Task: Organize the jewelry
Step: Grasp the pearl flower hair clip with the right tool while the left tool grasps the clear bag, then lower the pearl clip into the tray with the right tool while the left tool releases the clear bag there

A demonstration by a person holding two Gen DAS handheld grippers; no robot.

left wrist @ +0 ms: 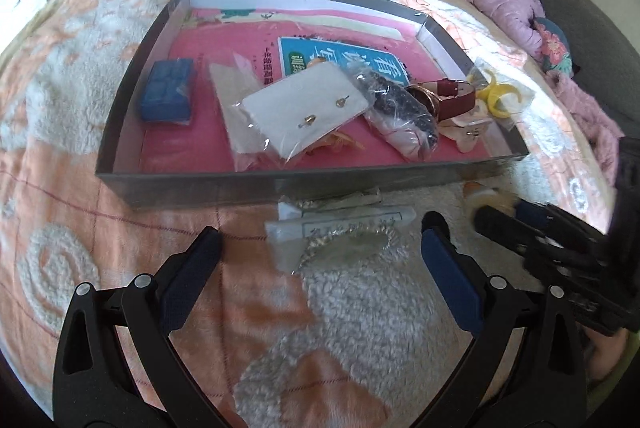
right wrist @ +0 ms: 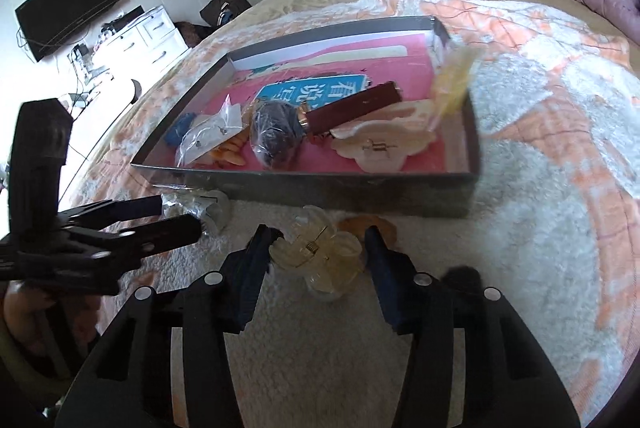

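Blanket [left wrist: 100, 228], fuzzy peach and white, covers a bed.
Left gripper [left wrist: 320, 240] wide over bagged necklace [left wrist: 344, 244]; right gripper [right wrist: 316, 244] narrow around hair claw [right wrist: 316, 256].

Black gripper [left wrist: 320, 244] frames, blue pads [left wrist: 452, 276], silver rivets.

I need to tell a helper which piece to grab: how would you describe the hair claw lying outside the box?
Find the shallow grey box on the orange and white blanket. On the white pile just in front of its near wall, between the right gripper's fingers, lies the hair claw. It is pale, translucent yellow with a bare metal spring, unbagged, unlike the bagged chain nearby.
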